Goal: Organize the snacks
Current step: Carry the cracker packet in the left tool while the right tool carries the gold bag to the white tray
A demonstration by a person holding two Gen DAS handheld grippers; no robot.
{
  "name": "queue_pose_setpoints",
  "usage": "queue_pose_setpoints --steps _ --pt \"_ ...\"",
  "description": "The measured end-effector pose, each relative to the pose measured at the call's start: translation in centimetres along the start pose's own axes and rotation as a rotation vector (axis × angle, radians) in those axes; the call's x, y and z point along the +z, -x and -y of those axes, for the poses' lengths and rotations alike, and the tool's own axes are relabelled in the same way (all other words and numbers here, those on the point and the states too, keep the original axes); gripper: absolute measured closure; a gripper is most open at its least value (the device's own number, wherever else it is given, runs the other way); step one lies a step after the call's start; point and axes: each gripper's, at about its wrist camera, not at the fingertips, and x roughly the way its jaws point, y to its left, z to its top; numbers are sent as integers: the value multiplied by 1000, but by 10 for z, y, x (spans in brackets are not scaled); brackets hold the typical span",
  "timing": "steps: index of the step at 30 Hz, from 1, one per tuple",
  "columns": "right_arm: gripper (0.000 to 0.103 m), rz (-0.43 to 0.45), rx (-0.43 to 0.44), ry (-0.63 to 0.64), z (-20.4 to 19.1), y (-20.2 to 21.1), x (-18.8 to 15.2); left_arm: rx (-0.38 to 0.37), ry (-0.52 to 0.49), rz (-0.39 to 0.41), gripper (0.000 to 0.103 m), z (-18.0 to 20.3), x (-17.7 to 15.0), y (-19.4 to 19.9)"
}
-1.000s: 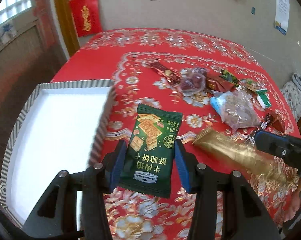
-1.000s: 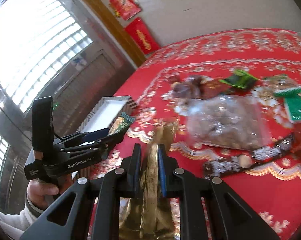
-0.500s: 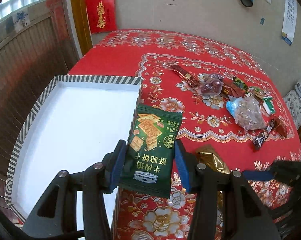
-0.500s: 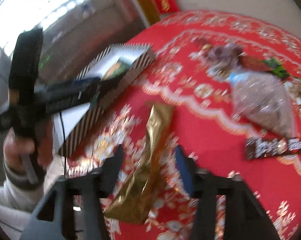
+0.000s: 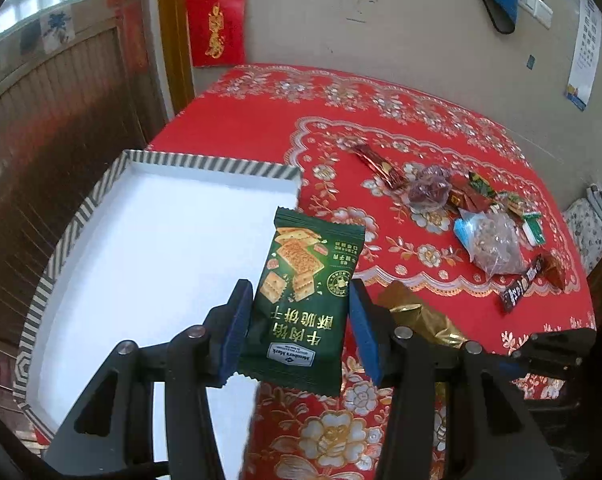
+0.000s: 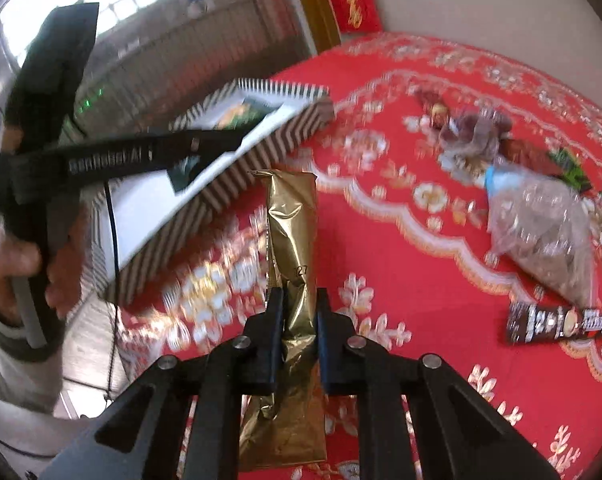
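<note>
Snacks in both grippers. My left gripper [image 5: 299, 330] has its fingers clamped on a green packet [image 5: 305, 300]: dark green foil, cracker picture, gold Chinese lettering, white label at the near end. It hangs over the right edge of the tray [image 5: 77, 220], which has a white floor and a black-and-white striped rim. My right gripper [image 6: 297, 334] has its fingers pinched shut on a gold packet [image 6: 293, 240], long, crinkled, shiny, pointing away above the desk [image 6: 421, 300], just beside the tray's striped wall. Loose on the red flowered cloth: a clear bag [image 5: 491, 242] of brownish bits, a dark bar [image 5: 521, 286] and several small red and green wrappers farther back. Right view is motion-blurred.
</note>
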Motion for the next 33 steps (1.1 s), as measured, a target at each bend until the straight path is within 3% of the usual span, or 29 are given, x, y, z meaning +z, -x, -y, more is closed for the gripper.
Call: queue_pose_setpoints --steps 15,33 --pt "90 139 142 -48 -10 -14 78 150 19 24 53 -49 17 11" --pt "90 104 231 -114 -30 -91 154 238 116 -72 53 -113 43 -54"
